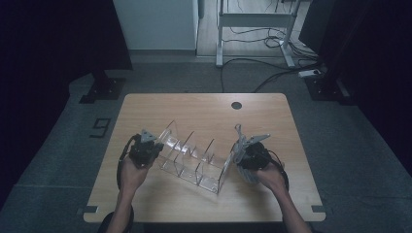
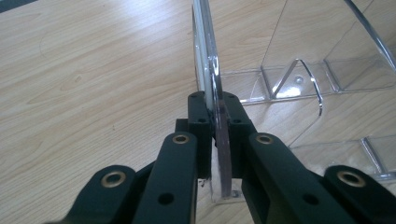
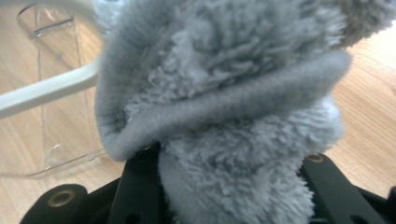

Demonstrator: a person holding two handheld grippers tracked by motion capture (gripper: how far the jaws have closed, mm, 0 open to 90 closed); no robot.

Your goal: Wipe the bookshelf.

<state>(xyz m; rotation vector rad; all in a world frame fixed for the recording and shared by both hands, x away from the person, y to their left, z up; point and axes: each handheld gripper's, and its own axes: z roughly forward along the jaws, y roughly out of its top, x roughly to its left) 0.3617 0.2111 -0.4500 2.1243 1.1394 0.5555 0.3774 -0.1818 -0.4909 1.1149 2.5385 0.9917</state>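
Here's the wooden table (image 1: 145,104), and lying across its middle, set at a slant, is a clear plastic rack (image 1: 192,158) with several upright dividers. Everything turns on that rack, so take it as the landmark.

At the rack's left end sits the left gripper (image 1: 154,145) — and its own view makes the grip plain: the two black jaws are pressed tight together on the rack's clear end wall (image 2: 208,70), pinching the thin edge of the pane between them. Beyond the clamped wall, the rack's floor and a rounded divider (image 2: 299,79) stretch off to the right over the table, all see-through, with the wood grain showing underneath.

Now to the rack's right end. The right gripper (image 1: 241,151) is up against it there, holding a fluffy grey cloth (image 3: 224,107). In the right gripper view the cloth bulges up between the jaws, which are closed on the wad — thick pile, a folded seam running across it. Just left of the cloth there's a white handle (image 3: 46,91) slanting across, and behind it the clear rack wall (image 3: 60,56) stands close by; whether the cloth touches the plastic I can't tell.

Both forearms come in from the near edge of the table, one to each end of the rack.
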